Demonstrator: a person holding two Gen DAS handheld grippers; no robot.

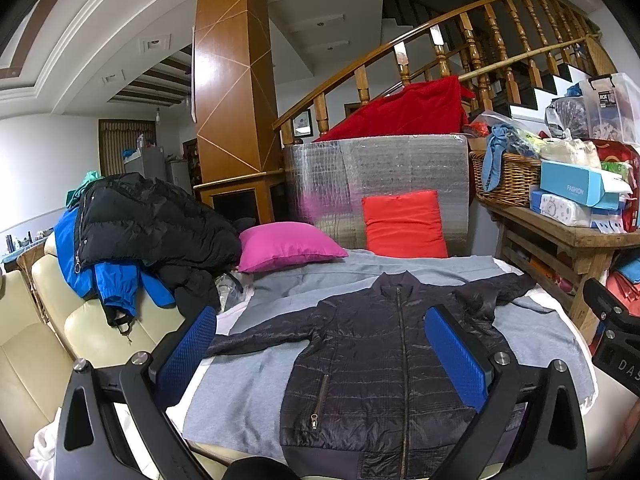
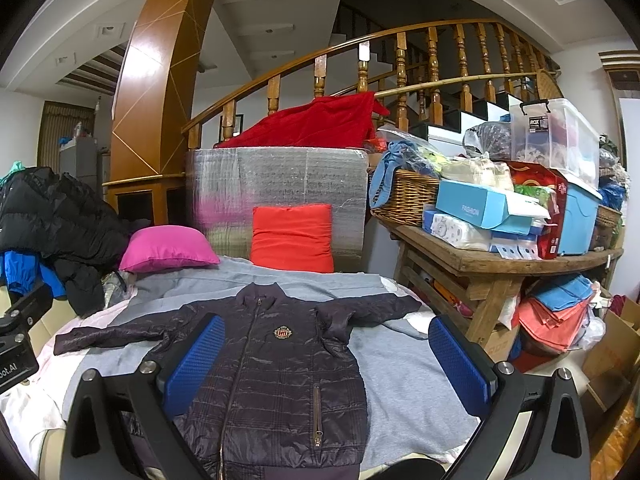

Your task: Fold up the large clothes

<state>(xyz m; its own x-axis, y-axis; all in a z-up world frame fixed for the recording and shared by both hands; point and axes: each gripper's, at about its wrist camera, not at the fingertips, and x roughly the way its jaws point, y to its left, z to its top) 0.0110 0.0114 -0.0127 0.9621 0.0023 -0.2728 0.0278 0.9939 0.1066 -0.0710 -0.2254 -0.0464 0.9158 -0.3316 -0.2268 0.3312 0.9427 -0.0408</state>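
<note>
Left wrist view: jacket (image 1: pixel 384 364) lies flat beyond both grippers' wide-apart, empty jaws.

jackets laid flat — 1 (image 2: pixel 276 376) | cushions — 2: pink (image 2: pixel 168 249), red (image 2: pixel 293 238) | wicker baskets — 1 (image 2: pixel 408 196)

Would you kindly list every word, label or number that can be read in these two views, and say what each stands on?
"FASHION": light blue box on the wooden table.
"ROX": label of the clear storage bin.
"DAS", cut off: the right gripper's body at the left view's edge.
"oot.AI", cut off: the left gripper's body at the right view's edge.
Jacket crest: too small to read.
</note>
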